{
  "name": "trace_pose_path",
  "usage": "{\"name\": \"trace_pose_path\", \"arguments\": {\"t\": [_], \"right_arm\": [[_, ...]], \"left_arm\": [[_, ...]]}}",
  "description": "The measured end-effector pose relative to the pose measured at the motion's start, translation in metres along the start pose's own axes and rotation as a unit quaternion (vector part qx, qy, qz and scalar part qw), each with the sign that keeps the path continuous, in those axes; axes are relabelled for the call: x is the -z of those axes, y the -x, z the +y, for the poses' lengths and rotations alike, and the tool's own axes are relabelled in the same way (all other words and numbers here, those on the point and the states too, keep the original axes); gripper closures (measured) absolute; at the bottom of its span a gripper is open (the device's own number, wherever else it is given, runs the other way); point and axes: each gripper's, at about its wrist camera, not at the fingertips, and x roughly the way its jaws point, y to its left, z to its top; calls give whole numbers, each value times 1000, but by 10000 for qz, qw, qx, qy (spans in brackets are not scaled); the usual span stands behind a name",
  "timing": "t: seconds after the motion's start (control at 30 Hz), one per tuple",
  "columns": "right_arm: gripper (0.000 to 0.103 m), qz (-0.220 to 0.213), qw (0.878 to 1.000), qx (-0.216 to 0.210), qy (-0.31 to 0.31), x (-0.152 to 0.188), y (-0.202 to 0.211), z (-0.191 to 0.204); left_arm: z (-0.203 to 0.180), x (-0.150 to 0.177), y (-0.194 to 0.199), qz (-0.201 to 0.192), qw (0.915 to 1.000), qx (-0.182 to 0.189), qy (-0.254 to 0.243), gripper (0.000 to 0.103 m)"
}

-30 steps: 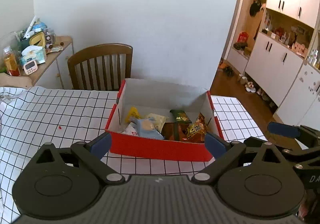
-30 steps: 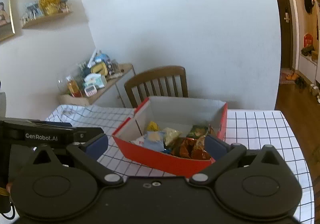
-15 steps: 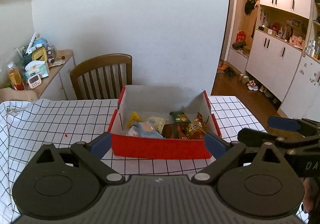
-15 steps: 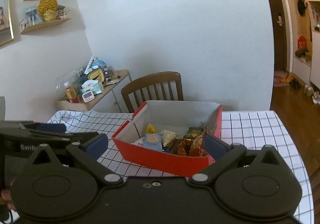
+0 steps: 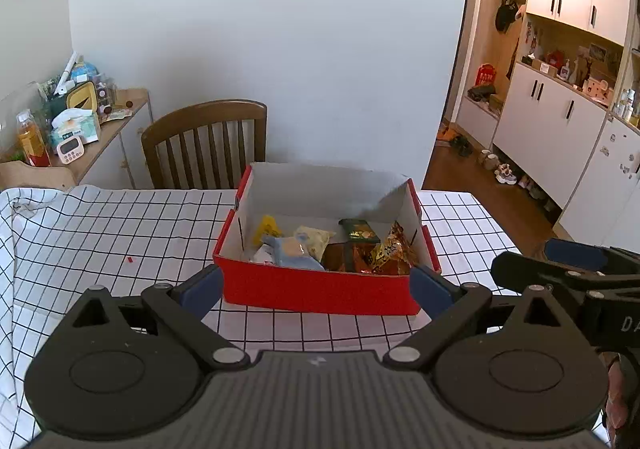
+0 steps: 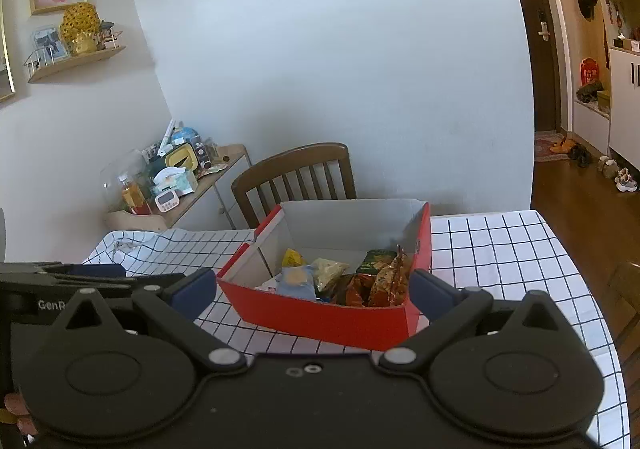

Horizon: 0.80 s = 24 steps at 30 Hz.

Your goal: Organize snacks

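White-walled dining room; worktop [image 5: 100, 233] covered with a black-grid white cloth. Item: red box [image 5: 320, 291] with white interior, lid off, standing on the worktop at 12 o'clock from both cameras. Contents: snack packets [image 5: 332, 245], loose and overlapping: yellow and pale-blue packets toward 9 o'clock, orange-brown foil packets toward 3 o'clock, one dark green packet at the back. Left gripper [image 5: 316, 289]: jaws spread wide, nothing between them, clear of the box's near wall. Right gripper [image 6: 312, 293]: jaws likewise wide apart, holding nothing, box seen between the pads without contact. Behind the box: wooden chair [image 5: 206, 141]. At 10 o'clock: side shelf [image 5: 104, 129] carrying bottles, tissues, timer.
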Motion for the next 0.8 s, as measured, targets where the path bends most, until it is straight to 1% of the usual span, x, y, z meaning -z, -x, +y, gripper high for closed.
{"name": "trace_pose_path", "arguments": {"t": [0.37,0.8], "right_arm": [[0,34,9999,30,103,2,2,4],[0,118,9998,19,140,6,3,5]], "left_arm": [[-1,-1,4,-24,10000,3,-3,3],[1,1,3,48,10000,-15,19,3]]}}
